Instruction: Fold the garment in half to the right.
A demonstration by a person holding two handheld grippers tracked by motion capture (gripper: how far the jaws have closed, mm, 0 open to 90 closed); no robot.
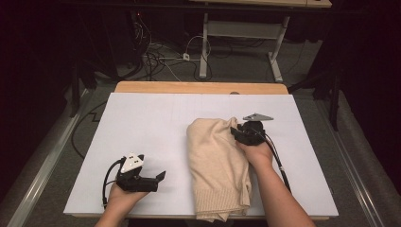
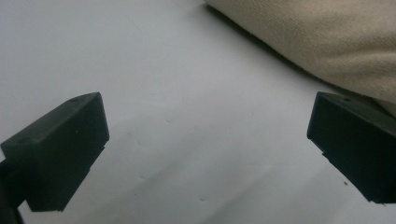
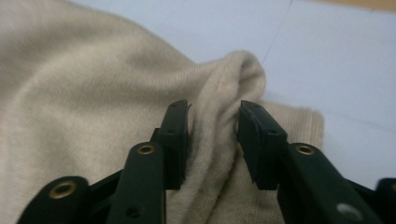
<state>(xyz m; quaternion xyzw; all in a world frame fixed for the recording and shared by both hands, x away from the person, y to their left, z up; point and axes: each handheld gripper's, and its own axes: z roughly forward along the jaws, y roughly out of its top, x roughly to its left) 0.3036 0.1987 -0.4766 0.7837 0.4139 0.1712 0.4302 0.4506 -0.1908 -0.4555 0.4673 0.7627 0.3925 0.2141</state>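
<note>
A beige knitted sweater (image 1: 217, 161) lies folded in a long strip on the white sheet (image 1: 142, 123), reaching the table's front edge. My right gripper (image 1: 235, 130) is at the sweater's far right corner. In the right gripper view its jaws (image 3: 214, 126) pinch a raised ridge of the knit (image 3: 70, 93), with fabric pressed between both pads. My left gripper (image 1: 158, 179) rests low at the front left, a little apart from the sweater. Its jaws (image 2: 205, 140) stand wide open over bare sheet, and the sweater's edge (image 2: 327, 42) lies just beyond the right jaw.
The white sheet covers most of a wooden table (image 1: 198, 87). Bare sheet extends to the left and behind the sweater. Beyond the table are floor cables (image 1: 156, 56) and the legs of another desk (image 1: 204, 47). The right gripper's cable (image 1: 279, 163) trails along the forearm.
</note>
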